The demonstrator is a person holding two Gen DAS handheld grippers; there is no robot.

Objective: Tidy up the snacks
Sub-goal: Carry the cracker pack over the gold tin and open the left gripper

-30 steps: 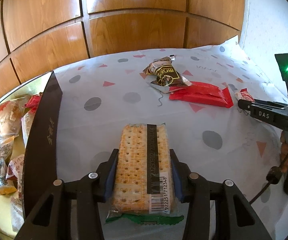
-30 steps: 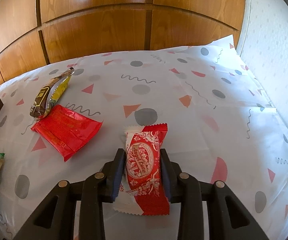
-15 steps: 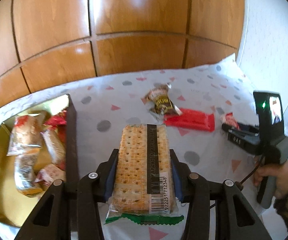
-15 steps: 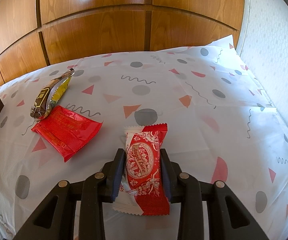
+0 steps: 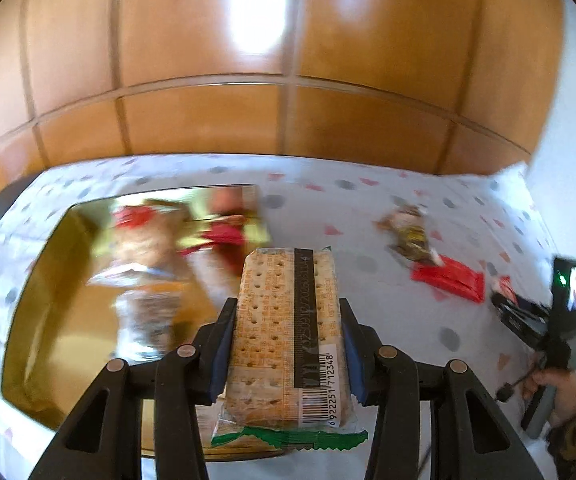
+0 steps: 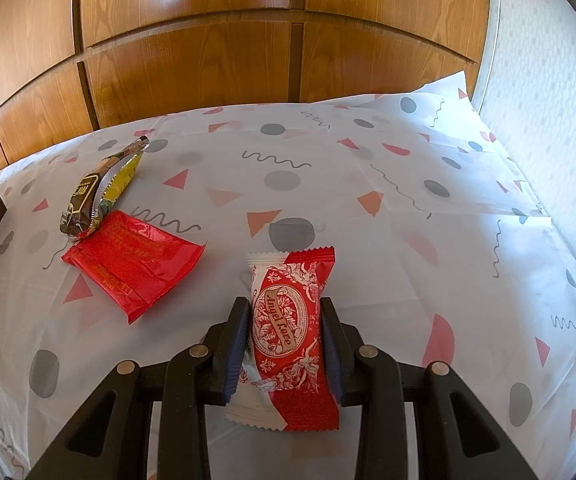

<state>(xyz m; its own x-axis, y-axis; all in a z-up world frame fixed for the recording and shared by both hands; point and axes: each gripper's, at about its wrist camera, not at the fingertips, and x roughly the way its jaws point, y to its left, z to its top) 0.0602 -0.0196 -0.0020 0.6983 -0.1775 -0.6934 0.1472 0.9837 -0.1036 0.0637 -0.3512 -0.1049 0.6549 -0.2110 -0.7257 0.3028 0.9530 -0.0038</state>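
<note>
Both wrist cameras look steeply down at the tablecloth, sharing it.

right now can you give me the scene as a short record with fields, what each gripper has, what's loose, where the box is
left gripper: jaws shut on the cracker pack
right gripper: jaws shut on the red and white candy
loose on tablecloth: flat red packet, brown and yellow wrapper, the two touching
gold box: to the left in the left wrist view, snacks inside, blurred
cracker pack position: partly over the box's right edge
surroundings: wooden panels behind
</note>
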